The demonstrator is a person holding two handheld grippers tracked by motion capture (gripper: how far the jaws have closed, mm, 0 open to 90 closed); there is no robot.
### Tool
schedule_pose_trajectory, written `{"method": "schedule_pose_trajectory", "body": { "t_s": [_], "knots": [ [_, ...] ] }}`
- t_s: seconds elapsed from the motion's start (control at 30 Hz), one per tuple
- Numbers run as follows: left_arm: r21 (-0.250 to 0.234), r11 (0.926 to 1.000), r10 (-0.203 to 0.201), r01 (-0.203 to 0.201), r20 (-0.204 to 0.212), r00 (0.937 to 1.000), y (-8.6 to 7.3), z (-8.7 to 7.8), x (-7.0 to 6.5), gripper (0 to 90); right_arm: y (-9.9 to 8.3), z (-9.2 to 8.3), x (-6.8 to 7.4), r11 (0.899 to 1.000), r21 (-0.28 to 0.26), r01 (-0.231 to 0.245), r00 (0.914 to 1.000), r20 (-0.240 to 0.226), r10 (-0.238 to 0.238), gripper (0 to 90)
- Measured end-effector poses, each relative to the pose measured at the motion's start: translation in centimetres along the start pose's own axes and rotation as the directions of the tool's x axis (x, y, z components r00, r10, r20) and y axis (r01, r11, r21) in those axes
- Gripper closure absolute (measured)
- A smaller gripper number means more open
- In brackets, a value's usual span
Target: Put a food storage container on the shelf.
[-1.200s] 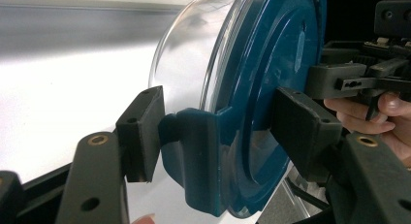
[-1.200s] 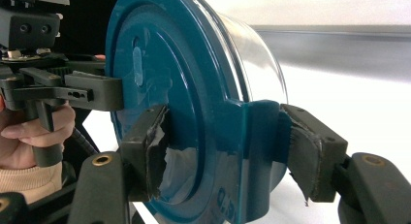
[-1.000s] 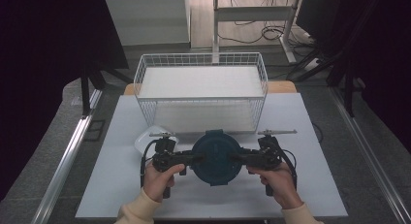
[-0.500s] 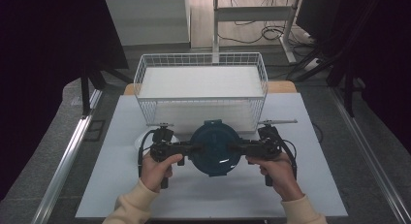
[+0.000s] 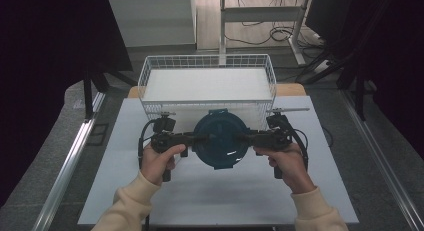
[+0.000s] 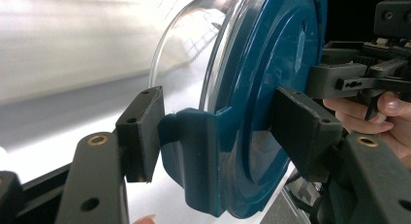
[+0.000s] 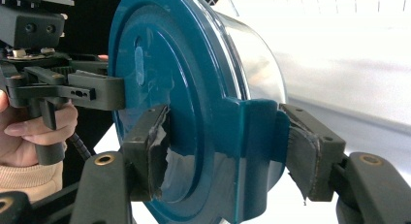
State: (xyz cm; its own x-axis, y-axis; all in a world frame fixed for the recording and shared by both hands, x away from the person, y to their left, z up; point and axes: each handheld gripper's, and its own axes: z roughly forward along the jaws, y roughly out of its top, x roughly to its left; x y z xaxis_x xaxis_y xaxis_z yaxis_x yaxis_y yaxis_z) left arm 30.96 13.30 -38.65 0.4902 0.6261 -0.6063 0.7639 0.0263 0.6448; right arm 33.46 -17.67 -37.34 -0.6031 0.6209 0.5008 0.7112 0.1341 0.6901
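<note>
I grip the lidded container (image 5: 219,138) by its side clips — left gripper (image 5: 196,139) and right gripper (image 5: 244,139) both clamped — and it has risen off the table (image 5: 210,196), nearing the wire basket (image 5: 207,73).

A lab or recording workspace is suggested rather than a home. A plain white tabletop (image 5: 220,191) is set on a grey carpeted floor (image 5: 60,126) and flanked by metal rails (image 5: 67,161), with dark curtains (image 5: 45,51) hung on both sides. Behind it, loose cables (image 5: 265,33) are seen lying on a wooden floor beside a metal frame leg (image 5: 222,26), and a white wire basket (image 5: 207,86) is placed at the far edge of the tabletop.
</note>
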Motion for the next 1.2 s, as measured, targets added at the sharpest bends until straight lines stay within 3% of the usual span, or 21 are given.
{"method": "schedule_pose_trajectory", "body": {
  "t_s": [0.23, 0.5, 1.2],
  "knots": [
    [-0.009, 0.9999, -0.007, 0.007, 0.004, 1.0000, 1.5, -0.9, -0.3, 37.8, 1.8, -0.3, 0.8, 1.000, 0.006, 0.012, 0.9999, 0.000, -0.012, 38.3],
    [-0.033, 0.9993, 0.016, -0.016, 0.001, 0.9999, 3.5, -2.3, -1.0, 37.7, 4.1, -0.7, 2.0, 1.000, -0.004, 0.031, 0.9995, -0.005, -0.031, 38.7],
    [-0.048, 0.9971, 0.058, -0.058, -0.015, 0.9982, 8.7, -4.2, -1.9, 37.4, 8.9, -1.3, 3.1, 0.998, -0.036, 0.056, 0.9982, -0.021, -0.056, 39.6]
  ]
}}
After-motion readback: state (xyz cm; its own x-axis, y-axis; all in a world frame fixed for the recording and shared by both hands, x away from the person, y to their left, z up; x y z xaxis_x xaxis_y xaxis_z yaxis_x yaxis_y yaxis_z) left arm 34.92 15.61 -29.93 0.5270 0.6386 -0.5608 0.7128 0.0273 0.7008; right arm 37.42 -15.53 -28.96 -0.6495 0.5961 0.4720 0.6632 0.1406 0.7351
